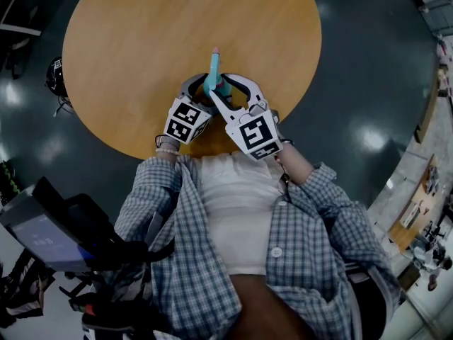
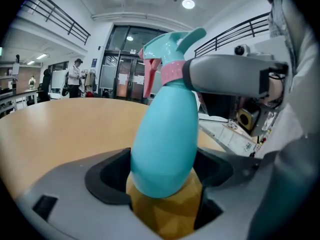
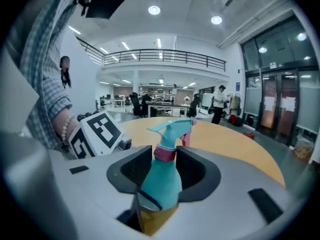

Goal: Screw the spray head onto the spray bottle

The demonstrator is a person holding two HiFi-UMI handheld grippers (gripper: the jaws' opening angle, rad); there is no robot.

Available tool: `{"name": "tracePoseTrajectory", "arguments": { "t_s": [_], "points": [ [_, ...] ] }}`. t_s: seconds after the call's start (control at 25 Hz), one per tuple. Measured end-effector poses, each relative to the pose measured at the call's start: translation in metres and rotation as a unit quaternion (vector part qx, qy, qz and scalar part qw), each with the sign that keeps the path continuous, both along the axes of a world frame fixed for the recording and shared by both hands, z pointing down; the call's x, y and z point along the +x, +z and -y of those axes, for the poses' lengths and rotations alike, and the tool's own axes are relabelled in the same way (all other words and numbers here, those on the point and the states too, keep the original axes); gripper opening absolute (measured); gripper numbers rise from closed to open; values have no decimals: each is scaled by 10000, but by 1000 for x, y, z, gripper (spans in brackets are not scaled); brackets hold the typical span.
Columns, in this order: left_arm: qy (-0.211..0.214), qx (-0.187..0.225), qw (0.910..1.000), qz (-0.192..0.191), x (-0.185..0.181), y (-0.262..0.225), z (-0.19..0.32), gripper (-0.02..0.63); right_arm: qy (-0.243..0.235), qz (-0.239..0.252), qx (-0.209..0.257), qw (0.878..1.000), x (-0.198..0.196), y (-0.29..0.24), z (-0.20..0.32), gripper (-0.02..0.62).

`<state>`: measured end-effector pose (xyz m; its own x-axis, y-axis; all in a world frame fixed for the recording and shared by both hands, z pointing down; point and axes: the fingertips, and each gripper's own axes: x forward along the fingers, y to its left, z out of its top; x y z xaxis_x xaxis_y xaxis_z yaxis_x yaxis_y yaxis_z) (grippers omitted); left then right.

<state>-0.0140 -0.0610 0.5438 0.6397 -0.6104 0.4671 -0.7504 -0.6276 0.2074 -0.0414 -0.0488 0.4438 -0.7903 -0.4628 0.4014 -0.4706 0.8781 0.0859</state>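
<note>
Here, at the near edge of a round wooden table (image 1: 141, 41), the left gripper (image 2: 162, 174) is clenched on the lower belly of a teal spray bottle (image 2: 165, 139). Its two jaws press the rounded body from either side and hold it tilted away from the person. The base appears to be lifted just clear of the wood. Centre frame, the teal spray head (image 3: 172, 128) already sits on the neck, nozzle and pink trigger pointing out across the table. The pink collar (image 3: 165, 153) meets the shoulder of the bottle with no gap that can be made out. To the right, the right gripper (image 3: 165, 159) is closed around that collar, one pad against each side, crossing just above the other tool. The step in hand looks like the tightening itself, one tool anchoring the bottle while the other works the threaded ring. How far the thread has run cannot be read from here. The next move probably calls for a turn of the right wrist about the neck's axis, a firm hold below to stop the bottle spinning, and a release and re-grip if the collar needs more turns.
</note>
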Motion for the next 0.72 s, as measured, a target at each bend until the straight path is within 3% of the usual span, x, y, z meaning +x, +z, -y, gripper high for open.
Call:
{"name": "tracePoseTrajectory", "arguments": {
  "t_s": [0.16, 0.28, 0.48, 0.72],
  "points": [
    [53, -25, 10000, 18, 1, 0, -1, 383, -1122, -95, -560, 9921, 11, 3, -4, 151],
    [84, -18, 10000, 17, 2, -1, -1, 383, -1913, 28, -1281, 9731, 20, 3, -5, 151],
    [142, -9, 9999, 9, 4, 0, -2, 383, -2425, 446, -2097, 9462, 16, -14, 15, 150],
    [172, -13, 9999, 12, 6, 0, -4, 383, -3352, 27, -2789, 8999, 9, -2, 6, 139]
  ]
}}
